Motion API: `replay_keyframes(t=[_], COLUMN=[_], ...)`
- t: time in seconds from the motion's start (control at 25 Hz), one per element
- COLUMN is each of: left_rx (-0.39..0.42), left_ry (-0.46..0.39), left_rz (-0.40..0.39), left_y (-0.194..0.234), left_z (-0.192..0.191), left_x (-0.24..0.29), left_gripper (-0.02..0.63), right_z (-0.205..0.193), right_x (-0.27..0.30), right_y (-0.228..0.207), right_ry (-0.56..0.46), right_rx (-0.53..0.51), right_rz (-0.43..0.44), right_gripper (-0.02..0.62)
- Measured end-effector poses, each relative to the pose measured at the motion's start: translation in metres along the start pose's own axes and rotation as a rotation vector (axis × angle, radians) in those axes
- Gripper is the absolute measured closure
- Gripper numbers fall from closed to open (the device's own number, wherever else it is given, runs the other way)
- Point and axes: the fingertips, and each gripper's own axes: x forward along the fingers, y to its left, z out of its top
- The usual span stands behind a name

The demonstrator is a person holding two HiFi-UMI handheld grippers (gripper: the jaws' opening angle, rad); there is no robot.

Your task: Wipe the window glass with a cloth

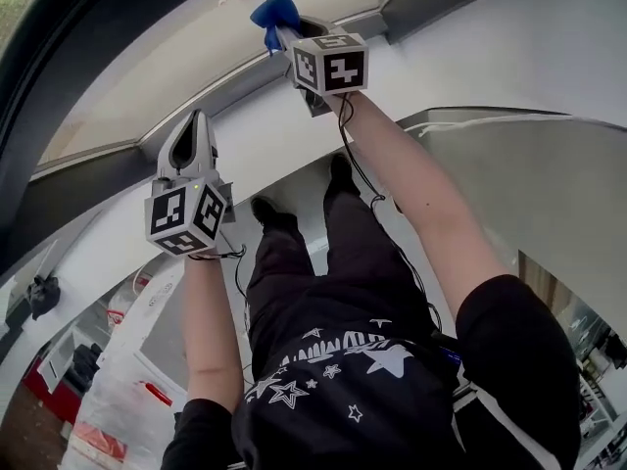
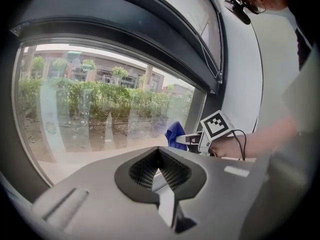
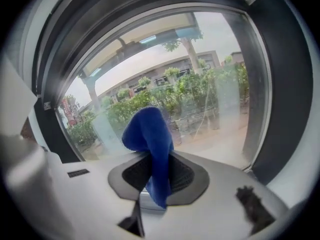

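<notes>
The window glass fills the space ahead of you, and through it you can see a green hedge and buildings beyond. A dark frame runs along the top of the glass and down its right edge.

Your left tool is held up below the glass, well to the left of the other tool. Its jaws are pressed together at the tips with nothing between them, and it points at the lower part of the glass without touching it.

Your right tool reaches up to the lower right corner of the glass, close to the upright part of the frame. Its marker cube faces back toward you. Its jaws are pinching the cloth.

The cloth is blue. A bunched fold stands up past the jaw tips toward the glass, and a short tail hangs back between the pads. From the left gripper view the cloth sits right at the foot of the glass, beside the frame, but you cannot tell whether it is actually touching the pane.
</notes>
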Motion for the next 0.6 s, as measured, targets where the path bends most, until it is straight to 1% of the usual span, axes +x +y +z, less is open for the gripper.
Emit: replay_keyframes(t=[0.04, 0.12, 0.16, 0.28, 0.4, 0.6], left_rx=[0.007, 0.032, 0.043, 0.056, 0.056, 0.059], left_ry=[-0.001, 0.002, 0.006, 0.020, 0.022, 0.034], left_rz=[-0.015, -0.074, -0.094, -0.112, -0.128, -0.188], left_y=[-0.010, -0.029, -0.039, -0.067, -0.094, -0.142], left_z=[0.002, 0.008, 0.008, 0.002, 0.002, -0.004], left_x=[0.011, 0.035, 0.044, 0.062, 0.086, 0.118], left_gripper=[0.598, 0.597, 0.597, 0.598, 0.597, 0.598], right_z=[0.002, 0.005, 0.005, 0.002, 0.010, 0.014], right_x=[-0.005, -0.017, -0.022, -0.031, -0.039, -0.053], right_y=[-0.019, -0.056, -0.070, -0.105, -0.144, -0.205], right_ry=[-0.007, -0.038, -0.048, -0.053, -0.068, -0.081], right_rx=[0.011, 0.048, 0.061, 0.083, 0.106, 0.157], right_rz=[-0.027, -0.094, -0.113, -0.132, -0.150, -0.219], right_gripper=[0.520, 0.520, 0.520, 0.520, 0.520, 0.520])
